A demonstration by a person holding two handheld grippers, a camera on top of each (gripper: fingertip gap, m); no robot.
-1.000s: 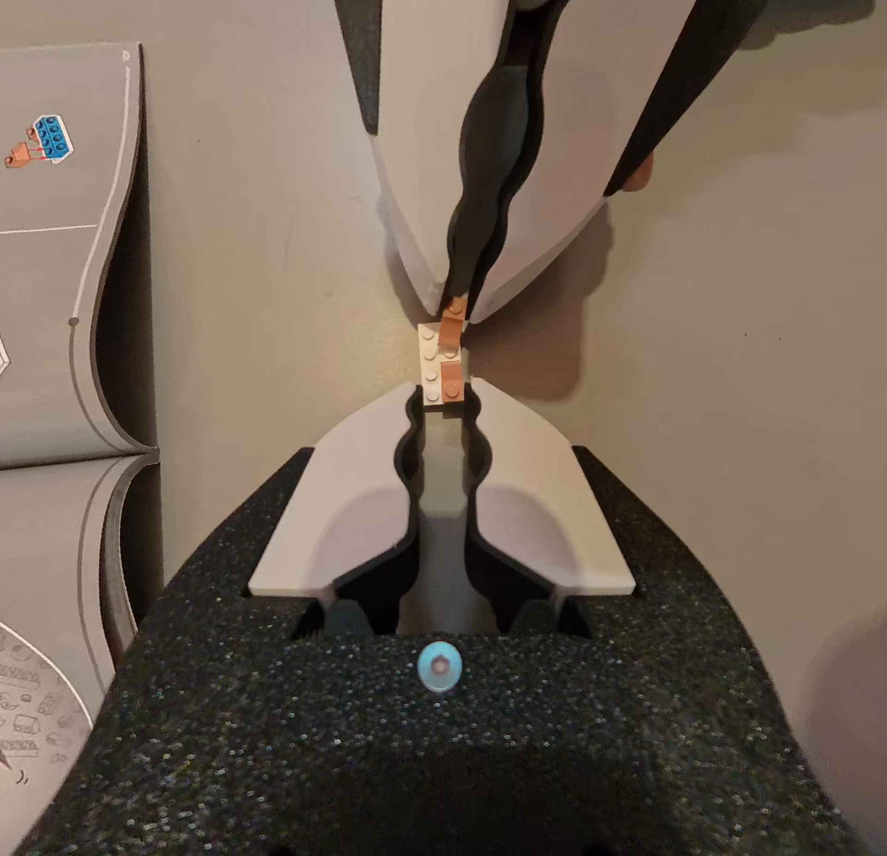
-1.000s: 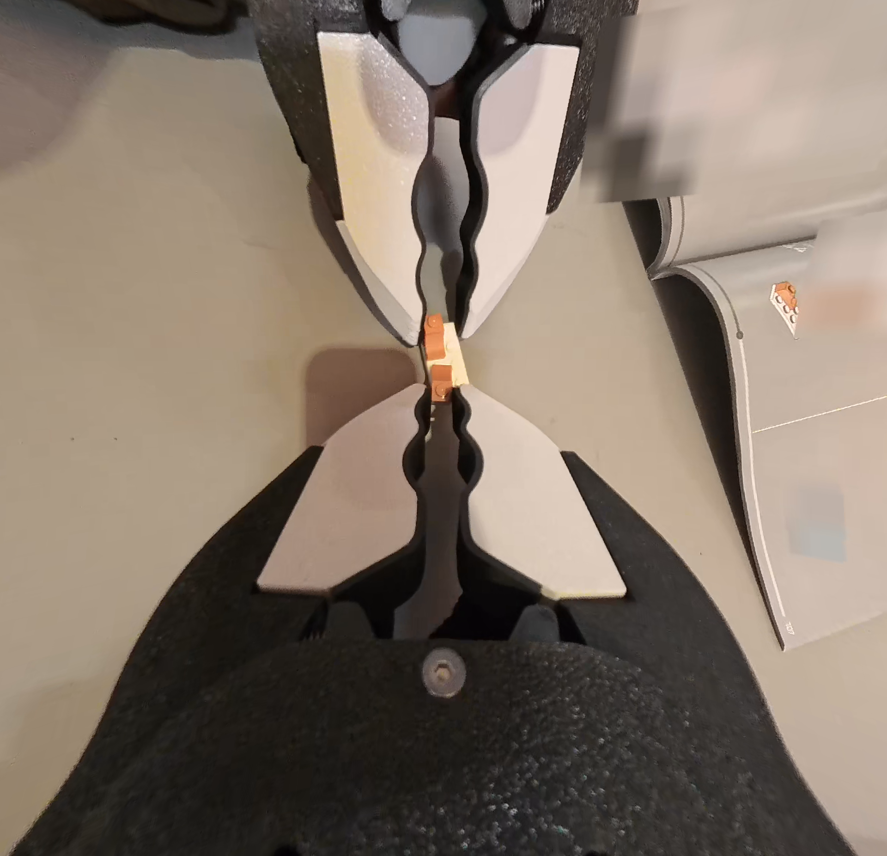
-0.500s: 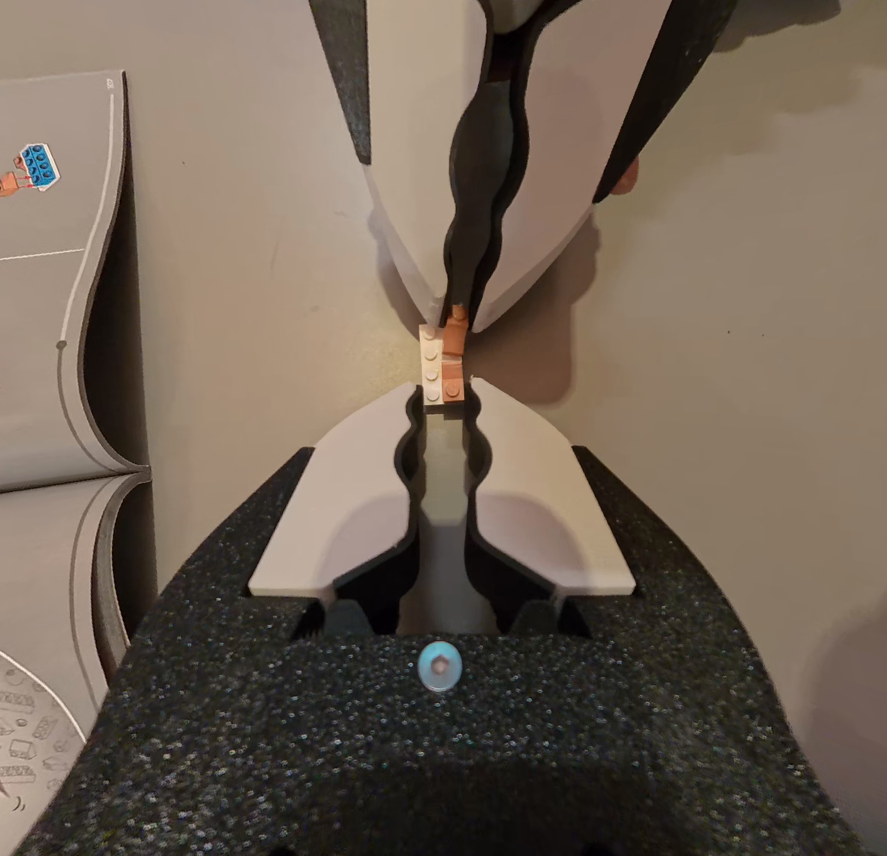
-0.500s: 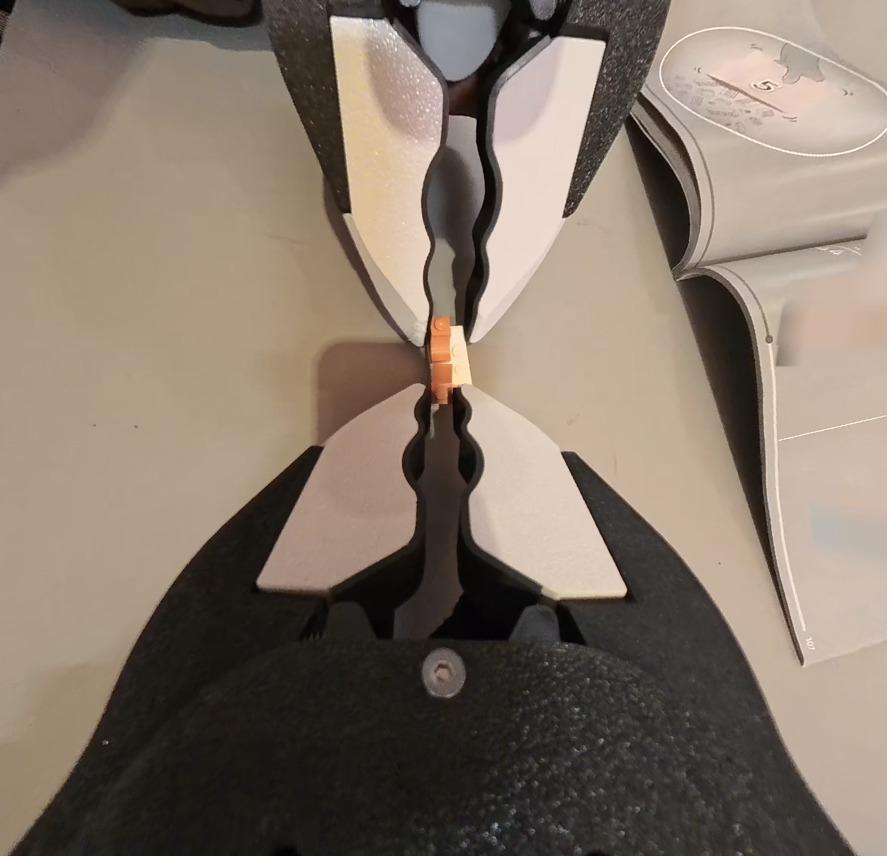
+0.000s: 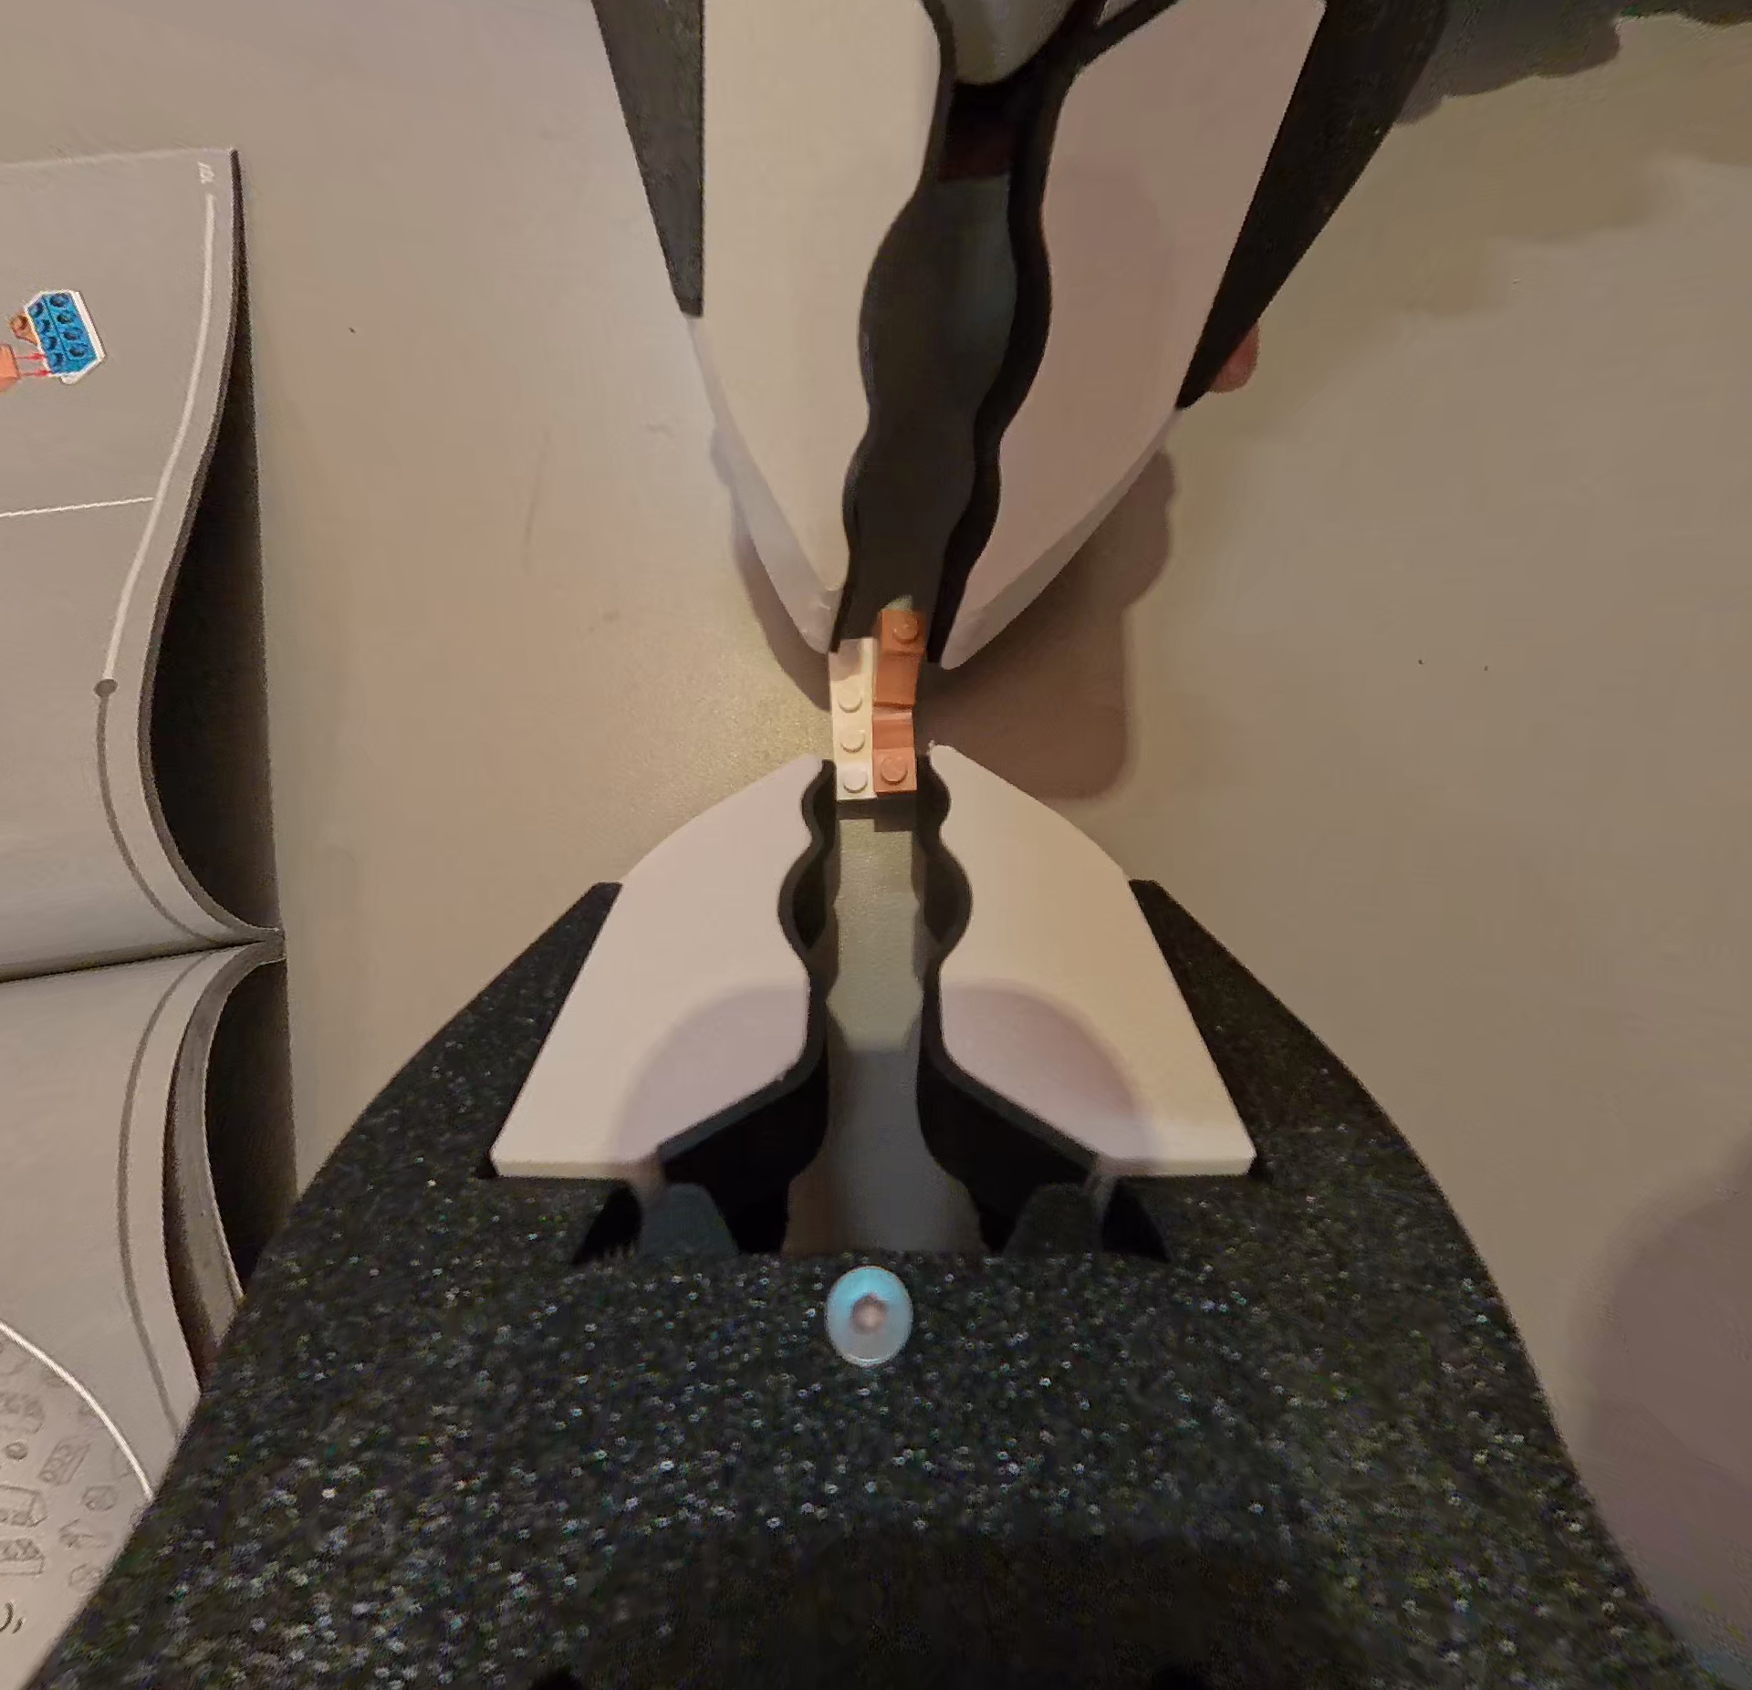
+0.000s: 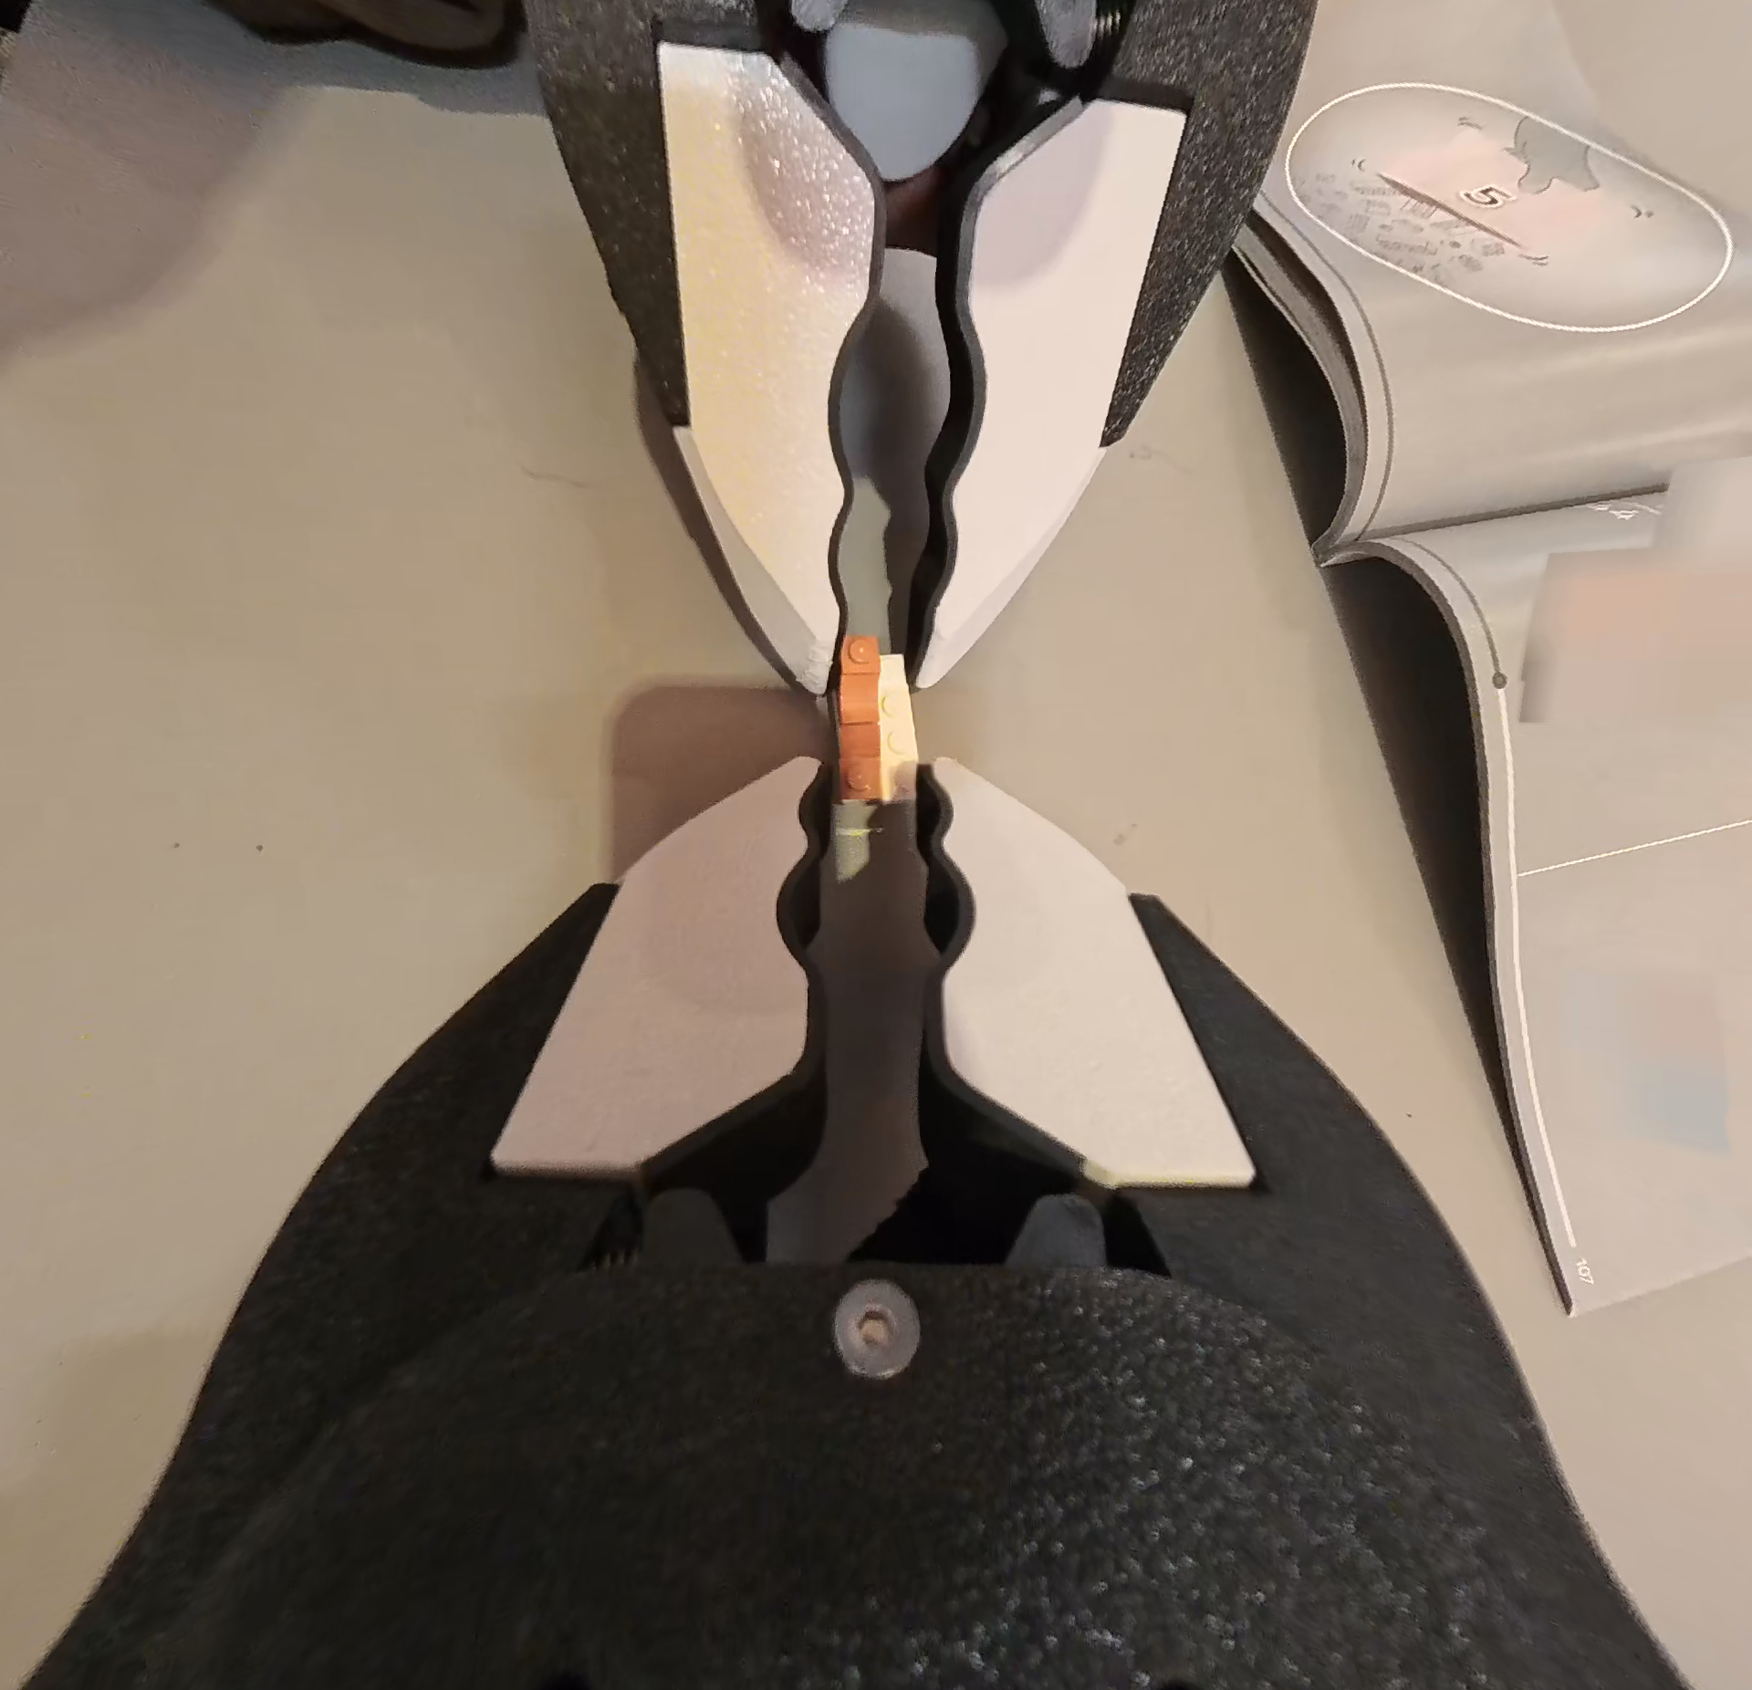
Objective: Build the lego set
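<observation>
Two views, taken in turn.

From the left wrist view: holds the near end of a white plate (image 5: pixel 850 730) in the left gripper (image 5: pixel 877 777), jaws narrow and closed on it, above the bare surface (image 5: pixel 1422 791). Carries one brown piece (image 5: pixel 894 772) already on that plate, right at the tips. Meets the right gripper (image 5: pixel 891 644) nose to nose, equally narrow, pinching a second brown piece (image 5: pixel 899 663). Differs from a second ago: then tilted and hanging off the far end, now lying flat, in line with the first and alongside the white studs. Reads as pressed on or close to it. Cannot confirm a full seat from here. Shows an open booklet (image 5: pixel 95 554) well off to the left.

From the right wrist view: mirrors all this, with the right gripper (image 6: pixel 877 777) clamped narrow on its end of the little assembly and the left gripper (image 6: pixel 867 673) gripping the opposite end. Shows brown and white running straight between both sets of tips, without the earlier kink. Suggests this step of the build is nearly done: probably one last squeeze, then letting go on the right.
</observation>
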